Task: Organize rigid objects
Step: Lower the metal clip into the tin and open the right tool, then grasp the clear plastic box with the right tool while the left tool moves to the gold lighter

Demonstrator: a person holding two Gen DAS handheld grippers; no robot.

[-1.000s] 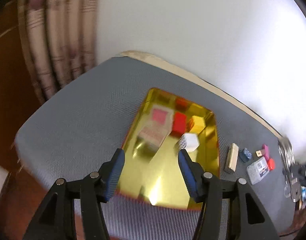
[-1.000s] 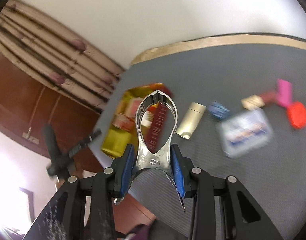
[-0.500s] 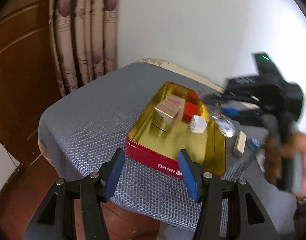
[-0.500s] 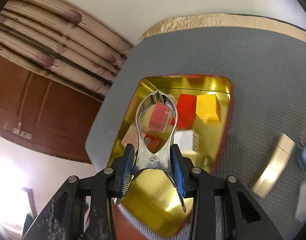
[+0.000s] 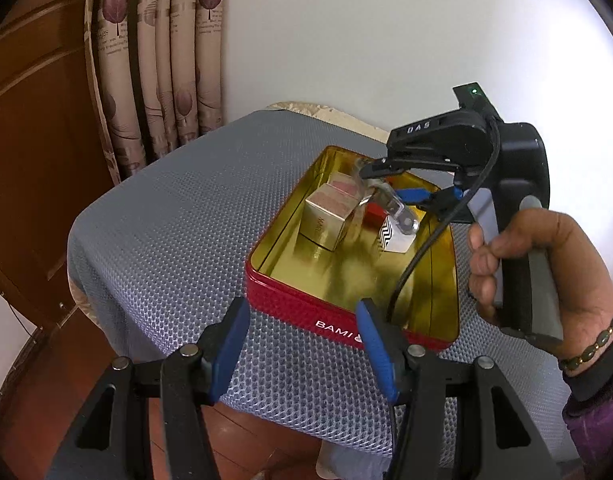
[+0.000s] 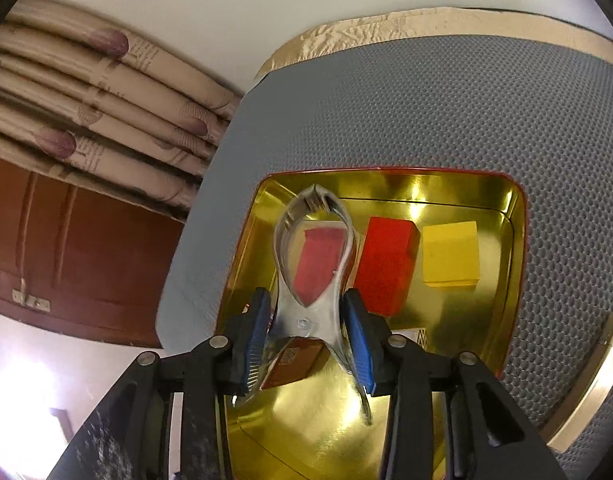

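Above the gold-lined tin [image 6: 510, 248] with the red outer wall, the right gripper [image 6: 306, 332] carries a shiny metal spring clamp [image 6: 312, 264], its blue pads at the clamp's waist and its jaws just opening. The clamp hangs over the tin's left half, above a pink block [image 6: 320, 260]; a red block [image 6: 386, 268] and a yellow block [image 6: 450, 256] sit further to the right along the tin's far wall, and a gold carton [image 5: 326, 216] stands nearer the tin's left wall. The left gripper [image 5: 302, 344] waits half open and empty at the tin's near wall, which carries white lettering.

With the grip loosening while the clamp is still clear of the tin's floor, the clamp looks likely to drop rather than be set down. Its curved, slick metal could slide off the pink block or strike the gold carton, knocking it over. The clamp's long handles trail toward the tin's near side, so a tilted release could leave it propped on a block or snagged on a blue pad. A hard landing might also shift the light tin on the grey mesh mat [image 5: 178, 240].
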